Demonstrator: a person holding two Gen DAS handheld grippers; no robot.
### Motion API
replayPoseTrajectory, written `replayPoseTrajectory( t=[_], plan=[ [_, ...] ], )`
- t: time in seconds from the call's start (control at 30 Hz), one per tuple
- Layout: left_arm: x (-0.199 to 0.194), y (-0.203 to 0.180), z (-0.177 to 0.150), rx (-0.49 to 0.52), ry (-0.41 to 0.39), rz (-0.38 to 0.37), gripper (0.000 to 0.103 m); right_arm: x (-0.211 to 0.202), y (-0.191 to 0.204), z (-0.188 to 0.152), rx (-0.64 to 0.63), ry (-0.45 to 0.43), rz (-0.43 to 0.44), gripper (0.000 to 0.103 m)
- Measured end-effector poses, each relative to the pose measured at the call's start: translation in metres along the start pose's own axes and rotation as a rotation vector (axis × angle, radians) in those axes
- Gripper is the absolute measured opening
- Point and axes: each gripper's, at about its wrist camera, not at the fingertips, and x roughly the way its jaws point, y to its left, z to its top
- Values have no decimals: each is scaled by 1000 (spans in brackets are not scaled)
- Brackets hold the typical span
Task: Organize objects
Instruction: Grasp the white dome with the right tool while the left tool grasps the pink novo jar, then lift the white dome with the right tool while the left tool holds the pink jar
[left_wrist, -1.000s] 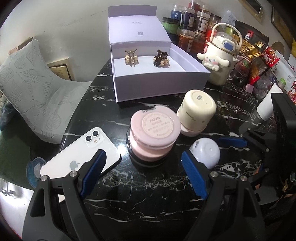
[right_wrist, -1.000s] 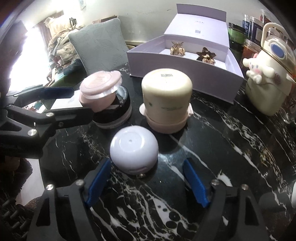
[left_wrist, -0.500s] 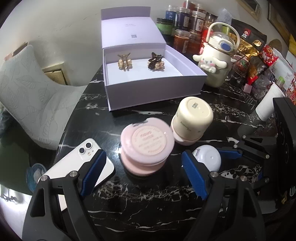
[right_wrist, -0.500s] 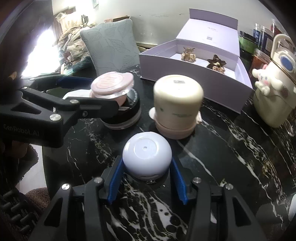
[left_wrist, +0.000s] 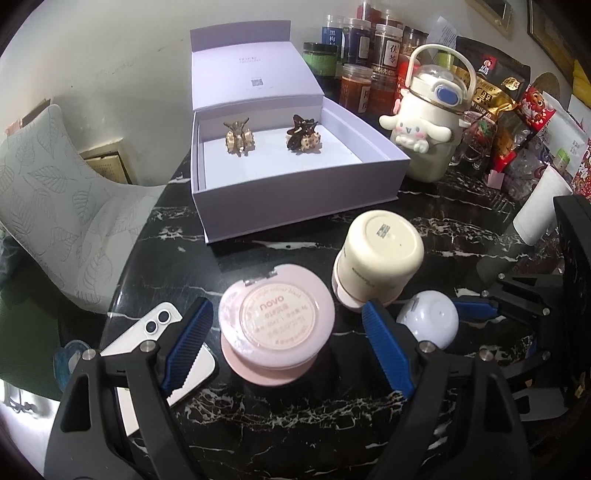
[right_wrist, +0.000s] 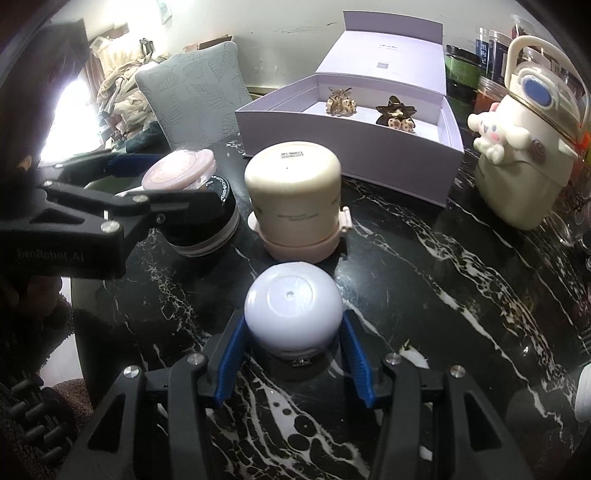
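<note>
A pink round compact (left_wrist: 277, 325) lies on top of a black jar (right_wrist: 207, 229). My left gripper (left_wrist: 287, 306) straddles the compact; its jaws are closing, and the blue pads (left_wrist: 184, 350) stand clear of it on both sides. A white dome-shaped object (right_wrist: 293, 310) stands on the black marble table (right_wrist: 424, 295), and my right gripper (right_wrist: 291, 332) is shut on its sides. The dome (left_wrist: 430, 323) also shows at the right of the left wrist view. An upturned cream jar (right_wrist: 295, 192) on a pink lid stands just behind the dome.
An open lavender box (left_wrist: 295, 206) holds two hair clips (left_wrist: 239, 138) at the back. A white phone (left_wrist: 147, 332) lies at the table's left edge, by a grey chair (left_wrist: 44, 192). A cartoon-dog bottle (left_wrist: 424, 125), several jars and snack bags crowd the back right.
My right gripper closed on the white dome, which it earlier only flanked. My left gripper moved forward, so the pink compact now sits between its pads.
</note>
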Motion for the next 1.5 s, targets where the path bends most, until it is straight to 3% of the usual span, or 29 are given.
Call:
replayPoseTrajectory(
  t=[0.17, 0.43, 1.5],
  plan=[
    [-1, -2, 0, 19, -8, 31, 76, 0, 0, 0, -1, -2, -1, 53],
    [-2, 3, -2, -4, -10, 24, 55, -1, 0, 0, 0, -3, -2, 53],
    [-23, 2, -5, -11, -33, 4, 54, -10, -3, -6, 14, -18, -15, 52]
  ],
)
